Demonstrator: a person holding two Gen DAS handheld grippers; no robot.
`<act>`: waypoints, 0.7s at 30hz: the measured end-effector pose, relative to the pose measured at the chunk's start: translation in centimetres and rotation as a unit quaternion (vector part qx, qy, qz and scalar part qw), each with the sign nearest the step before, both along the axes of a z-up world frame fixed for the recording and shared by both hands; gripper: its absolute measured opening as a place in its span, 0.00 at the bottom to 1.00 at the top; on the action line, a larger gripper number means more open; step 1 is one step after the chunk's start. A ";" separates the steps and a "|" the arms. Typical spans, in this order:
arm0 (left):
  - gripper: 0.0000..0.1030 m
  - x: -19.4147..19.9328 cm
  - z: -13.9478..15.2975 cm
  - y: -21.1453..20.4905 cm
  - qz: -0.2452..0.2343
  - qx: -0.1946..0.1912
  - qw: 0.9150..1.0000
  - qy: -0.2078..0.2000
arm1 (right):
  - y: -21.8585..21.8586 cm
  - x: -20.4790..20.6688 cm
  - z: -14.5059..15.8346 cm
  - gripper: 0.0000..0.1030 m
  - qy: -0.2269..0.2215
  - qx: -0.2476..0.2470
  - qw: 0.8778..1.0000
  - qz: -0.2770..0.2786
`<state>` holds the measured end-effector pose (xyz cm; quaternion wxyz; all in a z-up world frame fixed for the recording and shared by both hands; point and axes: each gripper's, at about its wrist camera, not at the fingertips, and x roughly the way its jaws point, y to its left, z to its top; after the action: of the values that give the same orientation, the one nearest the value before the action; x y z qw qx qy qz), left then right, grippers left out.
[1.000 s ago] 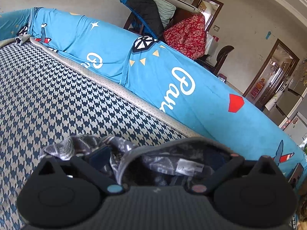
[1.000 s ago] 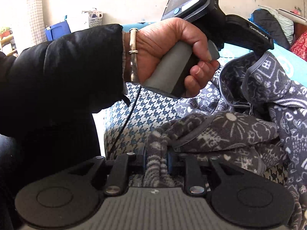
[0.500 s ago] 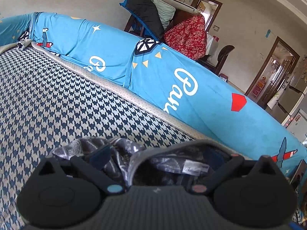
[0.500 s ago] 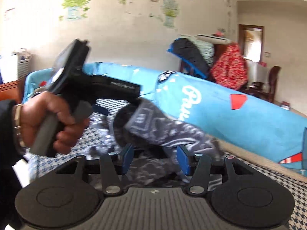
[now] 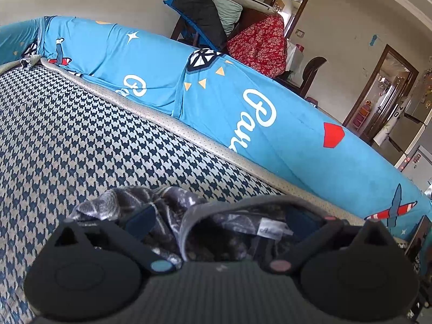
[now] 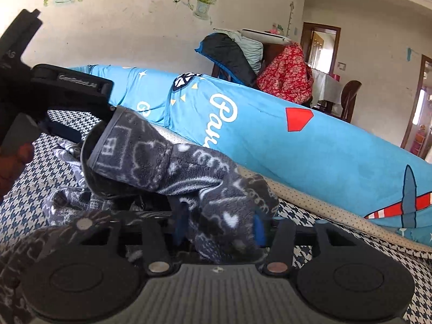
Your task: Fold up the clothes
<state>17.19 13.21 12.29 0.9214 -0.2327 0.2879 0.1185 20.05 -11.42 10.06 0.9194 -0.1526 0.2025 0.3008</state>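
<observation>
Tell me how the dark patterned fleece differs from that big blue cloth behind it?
The fleece garment is dark grey with small white doodles; the blue cover is bright, with large white lettering and red shapes. The fleece is bunched between both grippers over the houndstooth surface; the cover lies stretched smooth along its far edge. The fleece looks fuzzy, the cover sleek. Both are printed fabric.

The right gripper (image 6: 220,225) has its blue-padded fingers (image 6: 259,226) pressed on a fold of the dark patterned fleece garment (image 6: 167,167); the fleece lies bunched on the houndstooth cover (image 6: 351,253), in front of the blue cushion (image 6: 310,140). At the garment's far left end the left gripper (image 6: 67,94) meets its grey-trimmed edge.
</observation>
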 end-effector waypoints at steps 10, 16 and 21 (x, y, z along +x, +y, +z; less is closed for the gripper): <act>1.00 -1.1 0.5 -0.4 -0.074 -0.019 0.997 -0.023 | -1.0 4.3 2.0 0.13 0.039 0.140 0.986 -0.085; 1.00 -1.7 0.9 -2.3 -0.176 -0.011 0.984 -0.033 | -0.7 5.5 2.1 0.13 0.025 0.147 0.983 -0.107; 1.00 -1.6 0.5 -4.3 -0.232 0.012 0.972 -0.022 | -1.4 6.3 2.4 0.13 0.032 0.167 0.979 -0.110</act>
<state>15.58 8.87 12.81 0.9326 -0.1514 0.3119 -0.1000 26.38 -12.80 12.50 0.9523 0.0356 0.1946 0.2325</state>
